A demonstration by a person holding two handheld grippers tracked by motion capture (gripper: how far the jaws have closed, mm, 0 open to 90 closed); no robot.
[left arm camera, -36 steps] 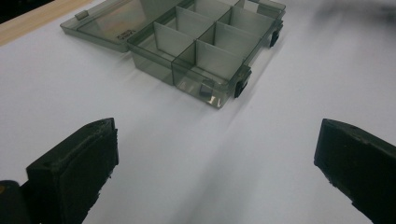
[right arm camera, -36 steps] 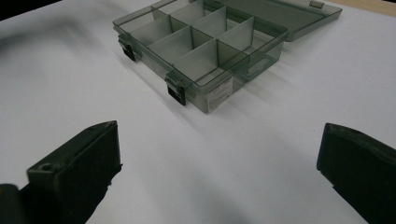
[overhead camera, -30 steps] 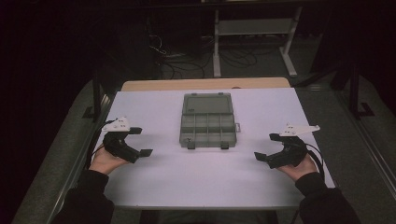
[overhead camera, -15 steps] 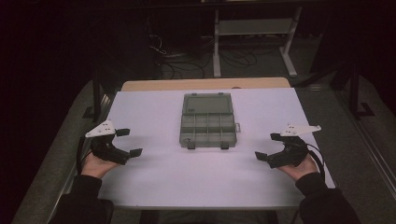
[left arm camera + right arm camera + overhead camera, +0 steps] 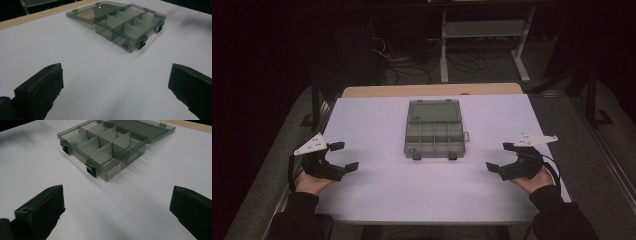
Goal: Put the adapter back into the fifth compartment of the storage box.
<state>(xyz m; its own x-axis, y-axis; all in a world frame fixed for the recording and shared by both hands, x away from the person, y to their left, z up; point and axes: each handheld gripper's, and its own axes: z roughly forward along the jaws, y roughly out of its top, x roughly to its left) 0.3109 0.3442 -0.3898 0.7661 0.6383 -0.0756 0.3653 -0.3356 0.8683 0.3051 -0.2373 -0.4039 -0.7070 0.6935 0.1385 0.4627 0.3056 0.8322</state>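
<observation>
A smoky clear compartment box lies open in the middle of the white table top, its lid folded flat toward the far side. Its divided cells look empty in the left gripper view and the right gripper view. My left gripper rests near the table's left edge, open, nothing between its jaws. My right gripper stands at the right side, open and empty too. Both point inward at the box from a distance.
A wooden strip runs along the table's far edge. Beyond it on the dark floor stand a metal frame and loose cables. Bare white surface lies between each gripper and the box.
My left gripper has drifted left and a little back toward the table's left edge. The right gripper and the box have stayed put.
</observation>
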